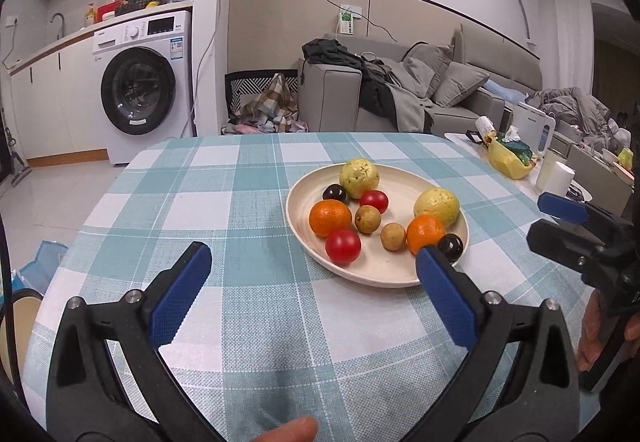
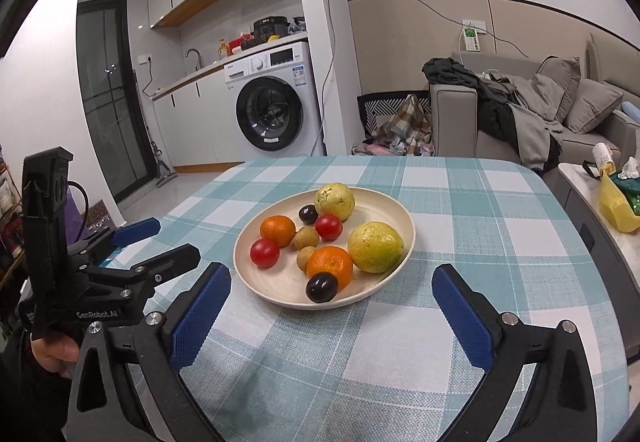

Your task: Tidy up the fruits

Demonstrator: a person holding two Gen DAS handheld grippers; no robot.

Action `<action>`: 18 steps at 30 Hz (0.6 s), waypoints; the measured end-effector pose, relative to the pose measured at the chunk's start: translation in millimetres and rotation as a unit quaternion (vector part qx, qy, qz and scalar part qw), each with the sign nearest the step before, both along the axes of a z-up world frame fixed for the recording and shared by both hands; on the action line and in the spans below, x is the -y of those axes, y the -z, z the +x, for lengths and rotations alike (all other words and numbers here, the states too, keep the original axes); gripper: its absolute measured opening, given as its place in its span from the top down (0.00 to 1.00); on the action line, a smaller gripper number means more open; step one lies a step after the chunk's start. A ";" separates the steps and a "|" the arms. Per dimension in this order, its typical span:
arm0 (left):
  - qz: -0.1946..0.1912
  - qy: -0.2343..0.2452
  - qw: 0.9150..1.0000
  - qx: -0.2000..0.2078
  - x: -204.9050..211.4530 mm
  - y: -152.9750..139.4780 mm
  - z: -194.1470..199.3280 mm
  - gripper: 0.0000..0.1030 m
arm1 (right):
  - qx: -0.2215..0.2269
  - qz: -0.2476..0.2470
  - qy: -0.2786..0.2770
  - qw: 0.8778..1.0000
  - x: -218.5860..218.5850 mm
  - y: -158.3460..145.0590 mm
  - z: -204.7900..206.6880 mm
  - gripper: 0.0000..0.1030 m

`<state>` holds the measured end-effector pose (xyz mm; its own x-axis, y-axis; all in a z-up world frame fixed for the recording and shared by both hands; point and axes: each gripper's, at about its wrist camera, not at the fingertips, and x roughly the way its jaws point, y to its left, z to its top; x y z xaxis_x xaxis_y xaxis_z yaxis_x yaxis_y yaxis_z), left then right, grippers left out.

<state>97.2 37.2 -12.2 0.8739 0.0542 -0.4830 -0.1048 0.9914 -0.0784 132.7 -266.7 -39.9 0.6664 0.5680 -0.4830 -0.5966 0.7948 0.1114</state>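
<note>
Both hand-held grippers, left (image 1: 314,256) and right (image 2: 332,278), hold jaws apart, empty. The tomatoes (image 2: 265,253) look soft, smooth; a gentle grip across the middle suits them.

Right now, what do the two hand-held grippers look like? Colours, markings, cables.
Both match: black angular frames with silver screws and ribbed blue finger pads. The left hand-held gripper shows in the right wrist view with white "GenRobot.AI" lettering on its body, an upright black block behind it and a black cable loop. The right hand-held gripper has the same look. Bare fingers grip the handles; no sleeves are visible.
</note>
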 end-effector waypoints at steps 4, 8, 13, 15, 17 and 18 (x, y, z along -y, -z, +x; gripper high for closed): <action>0.007 -0.005 1.000 0.013 2.3 -2.9 -6.8 0.01 | 0.014 0.008 -0.003 1.000 6.5 -2.9 -7.0 0.00; 0.012 -0.005 1.000 0.026 4.1 -5.0 -12.2 0.01 | 0.024 0.016 0.001 1.000 10.1 -3.2 -9.7 0.00; 0.015 -0.002 0.999 0.028 6.1 -6.7 -12.9 0.01 | 0.033 0.012 0.006 0.999 11.2 -1.4 -12.0 0.00; 0.017 -0.002 0.999 0.031 7.1 -7.4 -14.2 0.01 | 0.036 0.010 0.010 0.999 11.1 -0.7 -12.6 0.00; 0.018 0.000 0.999 0.033 8.2 -7.8 -15.2 0.01 | 0.041 0.009 0.012 0.999 11.6 -0.9 -14.0 0.00; 0.019 0.001 0.999 0.033 8.6 -7.6 -15.3 0.01 | 0.043 0.010 0.012 0.999 12.0 -1.1 -15.0 0.00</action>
